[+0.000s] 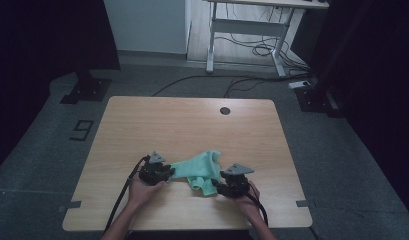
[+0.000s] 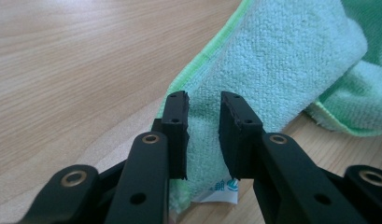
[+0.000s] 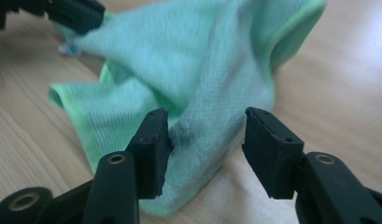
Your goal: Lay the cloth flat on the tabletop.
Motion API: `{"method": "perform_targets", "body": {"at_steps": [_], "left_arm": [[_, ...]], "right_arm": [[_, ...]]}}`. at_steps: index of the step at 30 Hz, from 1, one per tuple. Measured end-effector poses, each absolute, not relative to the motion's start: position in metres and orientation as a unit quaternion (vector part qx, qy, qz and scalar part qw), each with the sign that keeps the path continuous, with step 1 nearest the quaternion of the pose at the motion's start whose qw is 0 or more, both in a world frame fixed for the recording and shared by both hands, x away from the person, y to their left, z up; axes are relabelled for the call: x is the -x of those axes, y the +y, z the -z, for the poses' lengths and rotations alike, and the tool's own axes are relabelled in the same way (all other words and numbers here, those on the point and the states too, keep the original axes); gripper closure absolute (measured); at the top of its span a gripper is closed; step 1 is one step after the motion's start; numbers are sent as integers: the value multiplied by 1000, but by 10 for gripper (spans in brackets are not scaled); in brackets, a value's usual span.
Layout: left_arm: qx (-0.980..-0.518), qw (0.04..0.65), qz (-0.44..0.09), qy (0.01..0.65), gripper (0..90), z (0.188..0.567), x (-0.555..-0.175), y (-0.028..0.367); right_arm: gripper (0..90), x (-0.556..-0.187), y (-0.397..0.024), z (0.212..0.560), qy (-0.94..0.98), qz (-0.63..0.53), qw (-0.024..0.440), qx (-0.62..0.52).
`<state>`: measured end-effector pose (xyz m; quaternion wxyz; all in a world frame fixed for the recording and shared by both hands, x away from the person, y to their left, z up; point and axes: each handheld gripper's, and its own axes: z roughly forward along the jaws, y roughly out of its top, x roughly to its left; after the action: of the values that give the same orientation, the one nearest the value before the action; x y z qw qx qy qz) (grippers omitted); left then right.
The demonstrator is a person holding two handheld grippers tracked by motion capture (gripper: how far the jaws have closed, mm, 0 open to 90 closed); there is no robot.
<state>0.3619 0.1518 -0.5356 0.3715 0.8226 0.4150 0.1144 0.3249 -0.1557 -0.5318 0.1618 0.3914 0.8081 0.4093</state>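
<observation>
High view: I am looking at a green cloth (image 1: 199,170) lying crumpled on the near half of the bench (image 1: 192,120), bunched between the two tools, with one flap reaching up and to the right.

In the left gripper view the cloth (image 2: 282,65) is showing its looped weave and a brighter green hem, and a small white label (image 2: 221,191) is sitting at its near corner. My left hand-held gripper (image 1: 156,172) is sitting at the cloth's left end; seen along its own jaws, the left hand-held gripper (image 2: 203,135) is standing with a narrow gap, and a strip of cloth is running up through that gap. The pads are lying close to the fabric on both sides, but I cannot tell whether they are pressing on it.

My right hand-held gripper (image 1: 231,185) is sitting at the cloth's right end, low on the bench. In the right gripper view the right hand-held gripper (image 3: 207,149) is standing spread, with a clear gap to the right-hand pad; the cloth (image 3: 198,70) is rising in a fold between and beyond the jaws, and the left-hand pad is lying against its edge. The other tool's dark jaw is showing at the top left of that view, at the cloth's far corner.

A hand (image 1: 141,192) is holding each tool from the near edge, cables trailing back. Beyond the bench, grey floor (image 1: 342,150) and a white desk frame (image 1: 247,30) with loose wires are showing.
</observation>
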Motion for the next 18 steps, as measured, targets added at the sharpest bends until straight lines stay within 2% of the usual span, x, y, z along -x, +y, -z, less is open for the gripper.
{"method": "perform_targets", "body": {"at_steps": [4,7,18], "left_arm": [[-824,369,-113,416,728,539,-362,151],[-825,367,-116,414,730,540,-361,150],[-821,373,-118,415,735,543,-356,153]], "right_arm": [[694,-324,-155,538,821,-389,157,-387],[778,-325,-159,539,825,-382,160,-386],[822,-344,-185,520,813,-375,181,-406]]}}
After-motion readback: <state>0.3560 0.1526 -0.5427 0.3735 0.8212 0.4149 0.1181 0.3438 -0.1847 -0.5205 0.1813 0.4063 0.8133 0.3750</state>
